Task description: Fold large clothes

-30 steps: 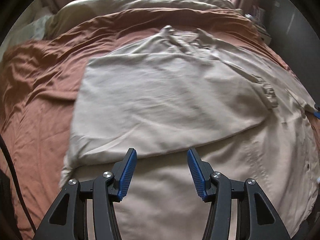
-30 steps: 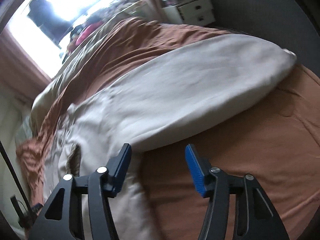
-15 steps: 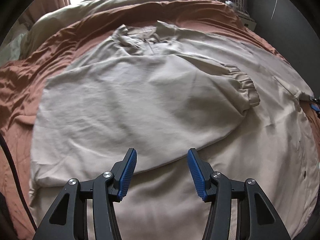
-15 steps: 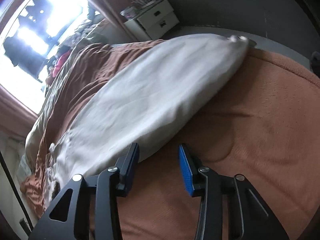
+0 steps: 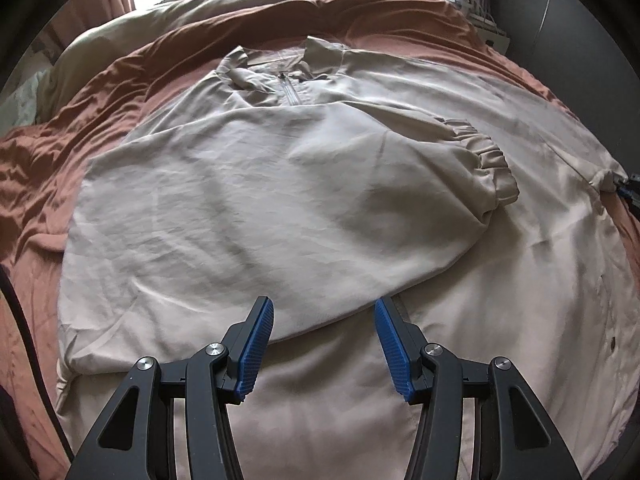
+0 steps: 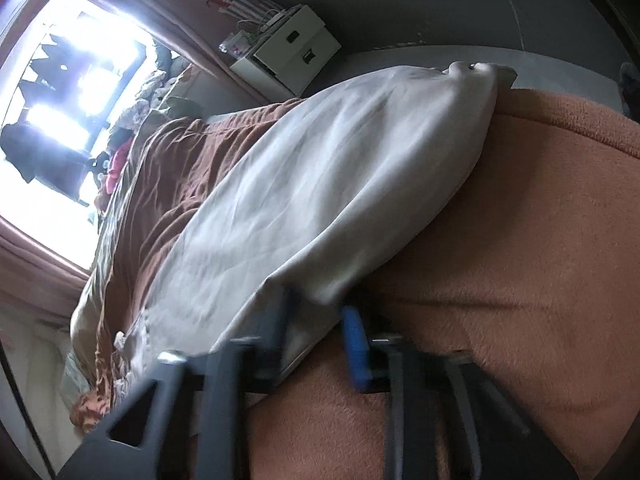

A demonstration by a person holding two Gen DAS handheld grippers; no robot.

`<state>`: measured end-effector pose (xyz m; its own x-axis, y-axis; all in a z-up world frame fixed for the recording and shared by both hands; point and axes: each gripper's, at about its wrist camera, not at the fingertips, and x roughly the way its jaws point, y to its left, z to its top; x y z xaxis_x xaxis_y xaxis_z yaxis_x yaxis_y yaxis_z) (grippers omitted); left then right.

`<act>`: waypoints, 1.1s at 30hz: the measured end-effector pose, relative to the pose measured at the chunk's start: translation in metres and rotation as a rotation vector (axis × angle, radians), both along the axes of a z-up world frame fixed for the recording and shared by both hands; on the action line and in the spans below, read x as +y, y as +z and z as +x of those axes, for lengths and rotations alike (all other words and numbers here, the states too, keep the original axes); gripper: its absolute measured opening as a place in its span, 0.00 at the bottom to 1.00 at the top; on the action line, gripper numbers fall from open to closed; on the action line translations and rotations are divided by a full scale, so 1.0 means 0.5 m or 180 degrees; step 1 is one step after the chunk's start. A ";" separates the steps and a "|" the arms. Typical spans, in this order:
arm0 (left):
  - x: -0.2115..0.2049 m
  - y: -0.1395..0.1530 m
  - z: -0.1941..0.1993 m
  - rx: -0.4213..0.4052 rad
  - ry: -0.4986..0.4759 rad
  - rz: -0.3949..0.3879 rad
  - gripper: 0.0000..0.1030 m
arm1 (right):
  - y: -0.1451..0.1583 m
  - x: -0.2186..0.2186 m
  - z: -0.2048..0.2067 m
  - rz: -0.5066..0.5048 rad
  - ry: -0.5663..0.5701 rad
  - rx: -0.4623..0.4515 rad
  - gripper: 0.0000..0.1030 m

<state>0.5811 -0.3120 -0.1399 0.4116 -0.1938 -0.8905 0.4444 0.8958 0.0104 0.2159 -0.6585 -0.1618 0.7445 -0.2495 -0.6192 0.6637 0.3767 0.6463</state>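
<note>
A large beige jacket (image 5: 280, 200) lies spread on the bed, collar and zip (image 5: 288, 88) at the far end. One sleeve is folded across the body, its elastic cuff (image 5: 488, 160) at the right. My left gripper (image 5: 324, 344) hovers open just above the folded sleeve's near edge, with nothing between its fingers. In the right wrist view the jacket's other sleeve (image 6: 320, 200) stretches away over the bed. My right gripper (image 6: 316, 332), blurred, has its jaws closing tight on that sleeve's near edge, with fabric pinched between them.
A brown sheet (image 5: 60, 140) covers the bed, with an orange blanket (image 6: 520, 280) under the right gripper. A white drawer unit (image 6: 292, 52) stands beyond the bed's edge by the dark wall. A bright window (image 6: 80, 80) and piled clothes lie at the head. A black cable (image 5: 16, 320) runs at the left.
The left gripper slid sideways over the jacket, then held still, open throughout. The right gripper dropped and rolled toward the sleeve's edge, and its jaws went from wide to pinched on the fabric.
</note>
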 end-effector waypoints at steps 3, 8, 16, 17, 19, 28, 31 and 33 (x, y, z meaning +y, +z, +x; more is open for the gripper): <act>0.017 0.005 -0.006 -0.0002 0.0006 -0.0030 0.53 | 0.020 0.009 -0.009 -0.0083 0.0013 -0.0038 0.01; 0.053 0.016 -0.012 -0.0005 0.0069 -0.0128 0.53 | 0.117 0.057 -0.016 -0.0486 0.0164 -0.0138 0.00; 0.114 0.053 -0.042 -0.0052 0.0141 -0.0325 0.53 | 0.301 0.198 0.012 -0.0998 0.0593 -0.0340 0.00; 0.123 0.059 -0.047 -0.0063 0.0150 -0.0343 0.53 | 0.325 0.223 0.019 -0.1060 0.0666 -0.0376 0.00; 0.149 0.075 -0.058 -0.0105 0.0181 -0.0393 0.53 | 0.364 0.269 0.036 -0.1187 0.0793 -0.0410 0.00; 0.282 0.109 -0.083 -0.0178 0.0416 -0.0559 0.53 | 0.442 0.463 0.126 -0.1432 0.1437 -0.0505 0.00; 0.327 0.112 -0.093 -0.0202 0.0494 -0.0593 0.53 | 0.434 0.526 0.171 -0.1469 0.1664 -0.0472 0.00; 0.356 0.113 -0.101 -0.0228 0.0533 -0.0586 0.53 | 0.427 0.546 0.194 -0.1457 0.1773 -0.0445 0.00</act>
